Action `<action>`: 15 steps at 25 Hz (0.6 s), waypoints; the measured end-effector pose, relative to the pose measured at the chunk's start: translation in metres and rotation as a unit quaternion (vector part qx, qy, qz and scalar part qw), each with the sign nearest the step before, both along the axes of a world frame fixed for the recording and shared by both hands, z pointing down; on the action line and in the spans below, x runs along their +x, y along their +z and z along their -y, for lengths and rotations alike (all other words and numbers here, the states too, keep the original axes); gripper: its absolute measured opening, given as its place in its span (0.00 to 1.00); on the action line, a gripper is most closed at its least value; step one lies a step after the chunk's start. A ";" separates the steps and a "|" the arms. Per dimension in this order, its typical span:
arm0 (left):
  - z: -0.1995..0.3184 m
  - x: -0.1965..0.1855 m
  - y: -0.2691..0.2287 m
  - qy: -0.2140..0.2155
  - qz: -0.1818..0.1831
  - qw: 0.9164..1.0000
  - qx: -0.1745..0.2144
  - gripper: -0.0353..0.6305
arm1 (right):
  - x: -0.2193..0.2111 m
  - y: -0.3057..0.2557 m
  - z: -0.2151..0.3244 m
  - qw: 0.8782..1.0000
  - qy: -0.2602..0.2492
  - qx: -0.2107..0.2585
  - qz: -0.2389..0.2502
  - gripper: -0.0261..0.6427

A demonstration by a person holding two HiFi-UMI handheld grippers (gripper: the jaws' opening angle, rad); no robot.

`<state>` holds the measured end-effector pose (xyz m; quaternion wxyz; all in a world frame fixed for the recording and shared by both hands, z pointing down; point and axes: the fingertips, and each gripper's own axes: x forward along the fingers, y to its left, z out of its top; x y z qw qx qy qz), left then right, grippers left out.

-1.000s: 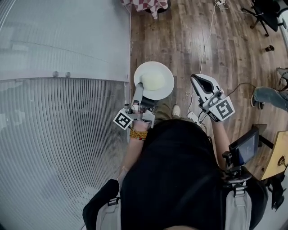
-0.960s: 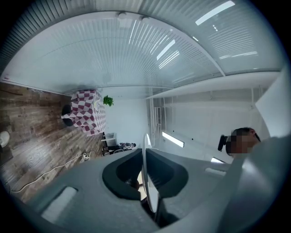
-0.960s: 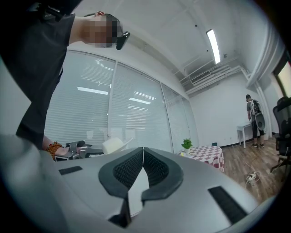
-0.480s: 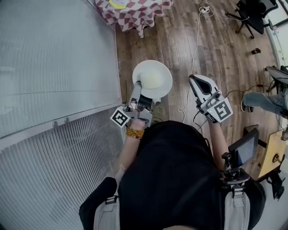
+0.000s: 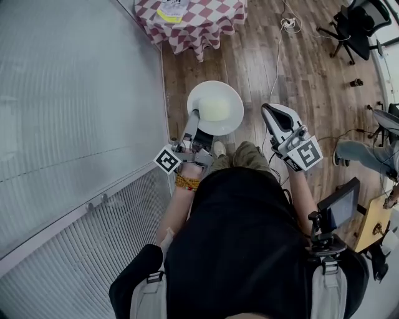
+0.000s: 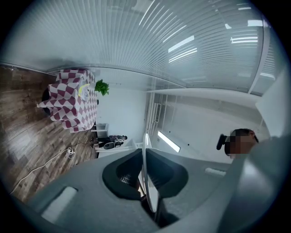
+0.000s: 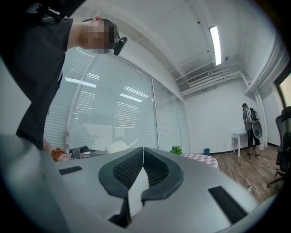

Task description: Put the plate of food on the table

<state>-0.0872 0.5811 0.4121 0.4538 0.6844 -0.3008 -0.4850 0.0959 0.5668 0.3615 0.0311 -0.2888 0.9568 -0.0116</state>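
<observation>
Two tongs are held out in front of the person over a wooden floor [image 5: 299, 62]. The left tongs [image 5: 194, 119] are clamped on the near rim of a white plate [image 5: 229, 96]. In the left gripper view the rim runs edge-on as a thin pale line between the dark pads, and the jaws of the left tongs [image 6: 143, 149] are closed down onto the plate [image 6: 150, 195] from both sides.

From the head view the plate lies level, face up, with a pale cream mound of food [image 5: 215, 109] about at its middle. The plate is round, so it has no long axis. It reaches forward from the tongs, away from the person, with its far rim toward a tabletop [image 5: 215, 15] covered in a red-and-white checked cloth. The plate is in the air above the floor, well apart from that tabletop, and nothing else touches it. A yellowish item [image 5: 171, 9] lies on the cloth; what it is cannot be made out.

The right tongs [image 5: 269, 109] are held to the right of the plate, near it but not touching. In the right gripper view the jaws of the right tongs [image 7: 142, 148] are pressed together with nothing between them, and the plate [image 7: 119, 146] shows off to the left.

A glass wall with blinds [image 5: 75, 93] fills the left of the head view. A white cable [image 5: 278, 43] trails across the floor ahead.
</observation>
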 end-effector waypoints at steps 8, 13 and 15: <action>0.090 -0.025 0.022 -0.018 0.005 0.999 -0.030 0.09 | -0.021 0.028 0.103 1.000 -0.013 -0.028 0.004 0.06; 0.165 -0.025 0.031 -0.044 0.015 0.998 -0.047 0.09 | -0.024 0.041 0.193 0.998 -0.034 -0.039 0.025 0.06; 0.199 -0.021 0.029 -0.053 0.026 0.997 -0.053 0.09 | -0.024 0.042 0.234 0.998 -0.046 -0.042 0.033 0.06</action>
